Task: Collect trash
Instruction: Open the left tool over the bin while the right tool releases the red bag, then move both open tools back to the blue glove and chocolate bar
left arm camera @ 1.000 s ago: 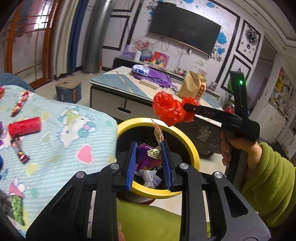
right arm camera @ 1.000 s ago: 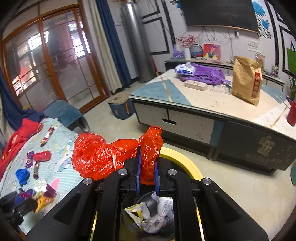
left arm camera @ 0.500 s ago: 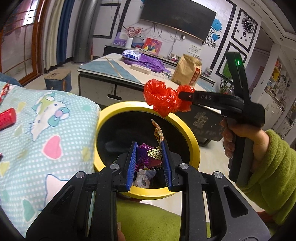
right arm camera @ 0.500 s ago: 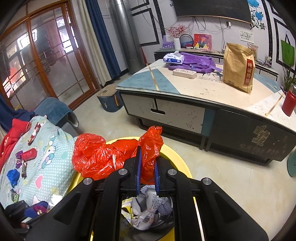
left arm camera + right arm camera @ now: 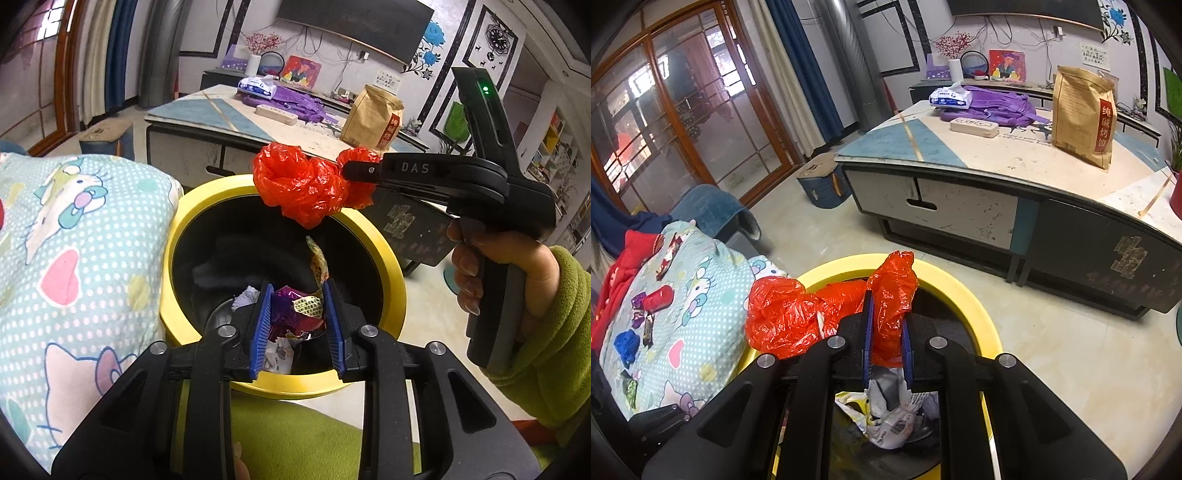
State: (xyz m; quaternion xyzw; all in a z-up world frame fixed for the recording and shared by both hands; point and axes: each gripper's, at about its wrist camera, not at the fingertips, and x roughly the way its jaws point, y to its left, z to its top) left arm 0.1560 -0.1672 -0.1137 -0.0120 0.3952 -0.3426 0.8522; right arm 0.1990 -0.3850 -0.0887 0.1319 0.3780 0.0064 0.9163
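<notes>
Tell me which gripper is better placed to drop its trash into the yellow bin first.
Left. The left gripper holds its wrappers inside the bin mouth; the right's red bag hangs by the rim.

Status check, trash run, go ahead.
Left gripper grips purple wrapper; right gripper, jaws just easing open, red bag between. Both over yellow bin. Nothing blocking.

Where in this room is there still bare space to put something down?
The big low table has free top between the brown paper bag and its near edge, and on its blue corner left of the white box. The floor between table and yellow bin is bare. The cartoon blanket is crowded with wrappers at its far end; the bin holds trash.
</notes>
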